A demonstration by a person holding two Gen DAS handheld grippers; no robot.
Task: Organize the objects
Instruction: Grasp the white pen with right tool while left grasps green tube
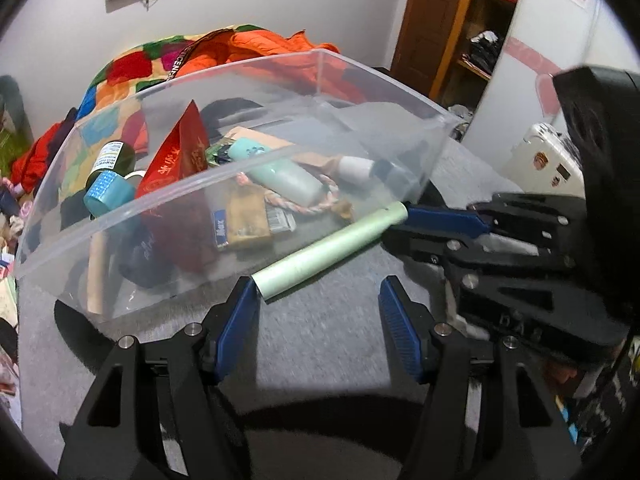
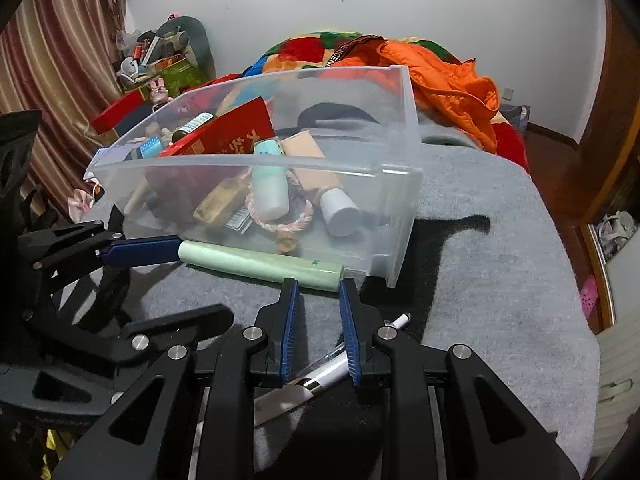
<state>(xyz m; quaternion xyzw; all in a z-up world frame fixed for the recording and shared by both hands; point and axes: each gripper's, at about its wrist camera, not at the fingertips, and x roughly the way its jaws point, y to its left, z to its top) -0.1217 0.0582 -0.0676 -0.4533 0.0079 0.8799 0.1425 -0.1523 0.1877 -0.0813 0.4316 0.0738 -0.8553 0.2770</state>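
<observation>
The left hand-held gripper [image 1: 318, 294] is open, its blue pads spread wide over the grey blanket [image 1: 320, 344] that covers the bed. The near end of a pale green roll [image 1: 328, 246] lies just ahead of its left fingertip, almost touching the pad; contact cannot be confirmed. The roll lies flat on the blanket and runs along the near wall of the clear plastic bin [image 1: 120, 208].

The right hand-held gripper [image 2: 319, 288] is partly open, with a narrow gap between its pads and nothing between them. Its fingertips stand at the right end of the same roll [image 2: 260, 264], just in front of it. Below this gripper, a pen [image 2: 320, 372] with a white barrel lies on the blanket [image 2: 480, 280].

In the left wrist view, the right hand-held gripper [image 1: 404, 222] enters from the right, its blue finger meeting the far end of the roll.

Beyond the roll, the bin [image 2: 400, 184] stands on the blanket. It contains a mint bottle [image 2: 270, 184], a red packet [image 2: 236, 132], a pink braided rope ring [image 2: 288, 220], a white-capped tube [image 2: 340, 212] and a dark bottle [image 1: 116, 156] with a white label.

Behind the bin lie an orange jacket [image 2: 440, 76] and a multicoloured quilt [image 2: 304, 50]. Farthest away is the white wall [image 2: 440, 8].
</observation>
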